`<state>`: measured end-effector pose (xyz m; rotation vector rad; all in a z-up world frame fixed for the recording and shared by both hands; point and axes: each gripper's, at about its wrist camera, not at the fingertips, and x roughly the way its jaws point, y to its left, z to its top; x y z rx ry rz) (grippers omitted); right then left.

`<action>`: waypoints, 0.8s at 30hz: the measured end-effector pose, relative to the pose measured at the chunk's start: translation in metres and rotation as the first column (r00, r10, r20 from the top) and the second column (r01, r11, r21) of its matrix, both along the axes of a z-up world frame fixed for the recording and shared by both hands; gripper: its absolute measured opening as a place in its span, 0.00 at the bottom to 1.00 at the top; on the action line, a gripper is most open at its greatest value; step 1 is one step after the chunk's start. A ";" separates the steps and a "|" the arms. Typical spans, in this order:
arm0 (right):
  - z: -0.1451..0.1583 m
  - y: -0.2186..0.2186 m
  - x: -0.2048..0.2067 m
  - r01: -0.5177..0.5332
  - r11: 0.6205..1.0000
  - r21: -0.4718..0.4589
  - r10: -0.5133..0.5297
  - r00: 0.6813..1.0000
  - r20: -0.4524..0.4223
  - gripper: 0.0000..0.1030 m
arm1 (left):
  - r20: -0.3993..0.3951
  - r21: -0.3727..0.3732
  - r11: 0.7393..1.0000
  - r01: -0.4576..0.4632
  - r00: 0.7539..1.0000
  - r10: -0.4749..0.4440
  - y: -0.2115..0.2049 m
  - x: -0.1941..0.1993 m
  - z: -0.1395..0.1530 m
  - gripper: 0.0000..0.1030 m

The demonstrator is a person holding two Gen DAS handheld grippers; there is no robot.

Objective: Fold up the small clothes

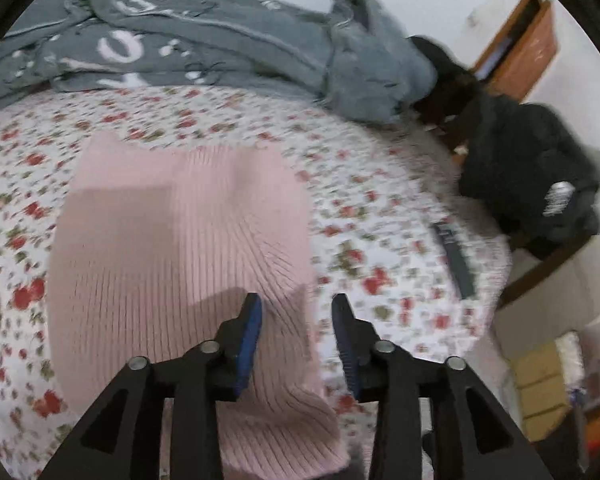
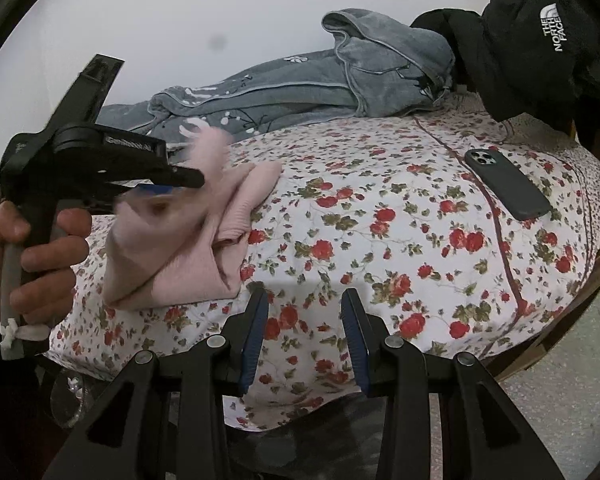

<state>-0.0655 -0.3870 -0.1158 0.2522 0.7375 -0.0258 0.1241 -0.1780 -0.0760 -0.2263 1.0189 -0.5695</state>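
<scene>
A pink ribbed knit garment [image 1: 172,248] lies partly folded on the flowered bedsheet [image 1: 380,208]. In the right wrist view it is a blurred, bunched pink heap [image 2: 188,248] at the left. My left gripper [image 1: 296,312] is open, its fingers hovering over the garment's near right edge, holding nothing. It also shows in the right wrist view [image 2: 172,184], held in a hand just above the heap. My right gripper [image 2: 304,312] is open and empty over the bare sheet [image 2: 420,240] near the bed's front edge.
A grey patterned blanket [image 1: 188,44] lies bunched along the back by the white wall. A dark phone [image 2: 506,184] lies on the sheet at the right. A black jacket [image 2: 540,40] hangs at the far right. Wooden furniture [image 1: 528,44] stands beyond.
</scene>
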 end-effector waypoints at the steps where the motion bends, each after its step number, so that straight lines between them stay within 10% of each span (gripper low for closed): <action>1: 0.002 0.003 0.004 -0.012 1.000 0.008 0.012 1.000 0.005 0.36 | 0.013 -0.016 1.000 -0.001 1.000 0.001 0.006 0.000 0.005 0.49; 8: 0.028 0.034 0.051 -0.135 0.981 0.141 0.121 0.987 0.104 0.44 | 0.168 0.072 0.987 -0.146 0.977 0.132 0.080 -0.010 0.024 0.54; 15: 0.028 0.073 0.085 -0.216 0.941 0.260 0.179 0.971 0.159 0.48 | 0.141 0.121 0.969 -0.216 0.970 0.199 0.148 -0.015 -0.005 0.54; 17: 0.017 0.086 0.094 -0.175 0.963 0.205 0.151 0.980 0.128 0.40 | 0.121 0.114 0.968 -0.222 0.971 0.208 0.161 -0.017 -0.015 0.54; 18: 0.012 0.088 0.097 -0.160 0.971 0.176 0.142 0.983 0.115 0.12 | 0.113 0.112 0.969 -0.222 0.971 0.209 0.164 -0.018 -0.019 0.54; 19: 0.009 0.088 0.097 -0.161 0.974 0.161 0.144 0.983 0.115 0.07 | 0.102 0.107 0.970 -0.217 0.973 0.206 0.169 -0.020 -0.025 0.54; 24: -0.006 0.061 0.067 -0.132 0.977 0.168 0.101 0.978 0.181 0.05 | 0.087 0.098 0.981 -0.166 0.984 0.158 0.173 -0.038 -0.047 0.54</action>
